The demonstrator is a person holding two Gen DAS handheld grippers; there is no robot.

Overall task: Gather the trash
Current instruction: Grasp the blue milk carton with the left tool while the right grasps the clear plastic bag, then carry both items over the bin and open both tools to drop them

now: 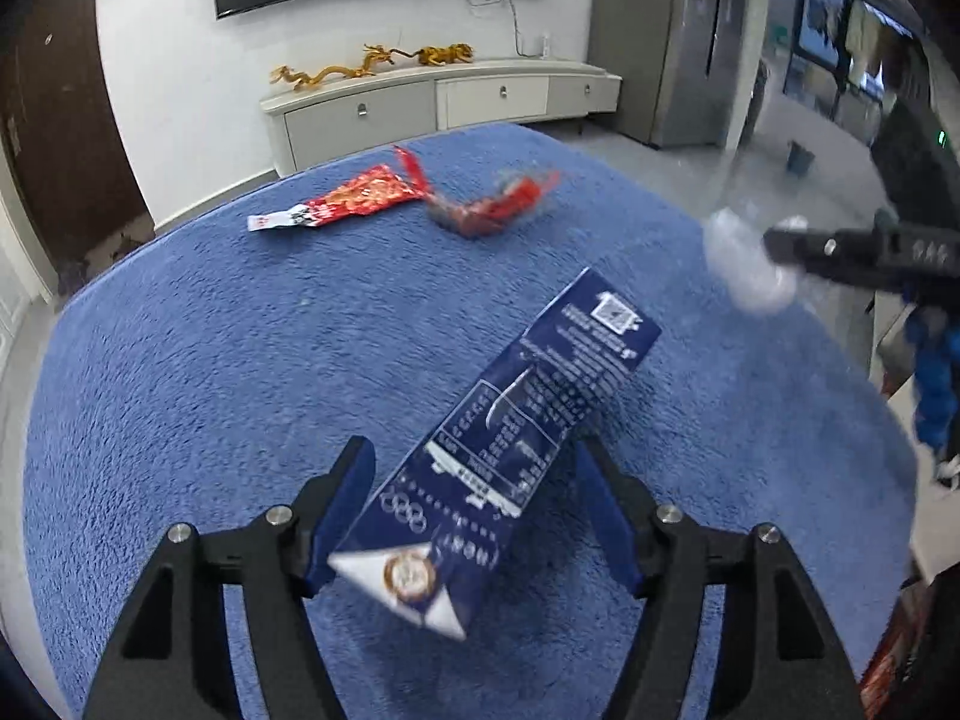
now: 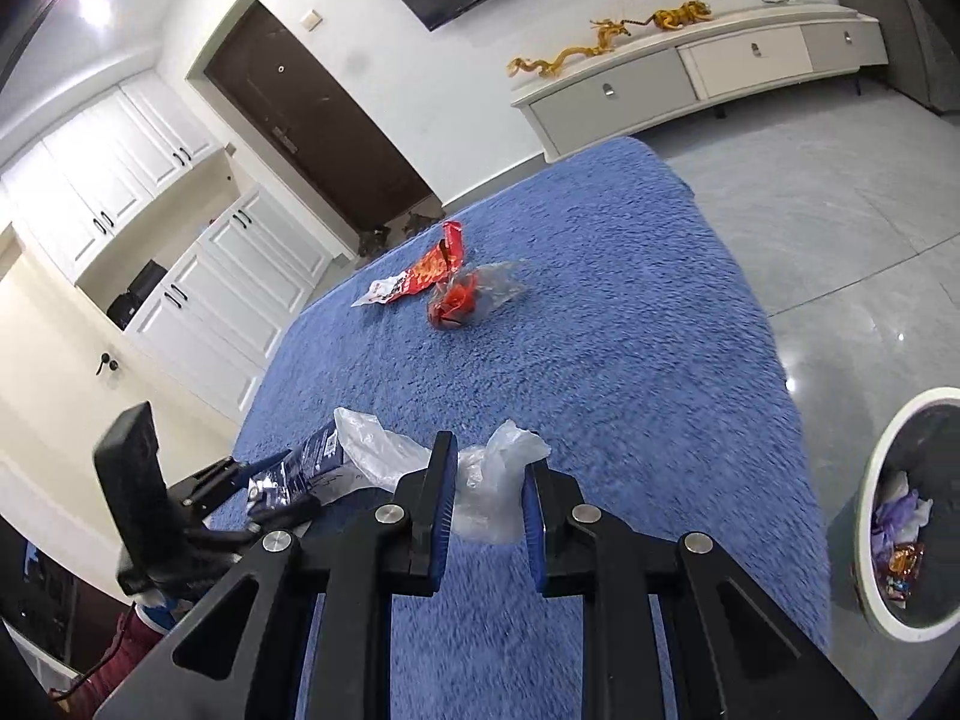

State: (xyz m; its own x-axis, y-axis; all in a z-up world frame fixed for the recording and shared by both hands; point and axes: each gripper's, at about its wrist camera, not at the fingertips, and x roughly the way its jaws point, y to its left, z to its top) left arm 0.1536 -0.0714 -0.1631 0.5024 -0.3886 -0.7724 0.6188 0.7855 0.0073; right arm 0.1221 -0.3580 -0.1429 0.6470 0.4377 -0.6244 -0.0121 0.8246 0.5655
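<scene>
A dark blue drink carton point(image 1: 540, 396) lies slanted across my left gripper point(image 1: 474, 456), with both blue pads touching its sides. In the right wrist view the same carton point(image 2: 300, 462) sits between that gripper's fingers point(image 2: 264, 516). My right gripper point(image 2: 486, 495) is shut on a crumpled clear plastic bag point(image 2: 480, 486). From the left wrist camera the bag point(image 1: 750, 276) is a pale blur at the right gripper point(image 1: 774, 252), over the table's right edge. A red snack wrapper point(image 1: 354, 198) and a clear wrapper with red inside point(image 1: 492, 207) lie at the far end of the blue fleece table cover point(image 1: 180, 390).
A white-rimmed waste bin point(image 2: 864, 516) stands on the grey tiled floor to the right of the table, with wrappers and paper in it. A low white TV cabinet point(image 1: 432, 102) lines the far wall. White cupboards point(image 2: 180, 276) and a dark door point(image 2: 324, 120) are at the left.
</scene>
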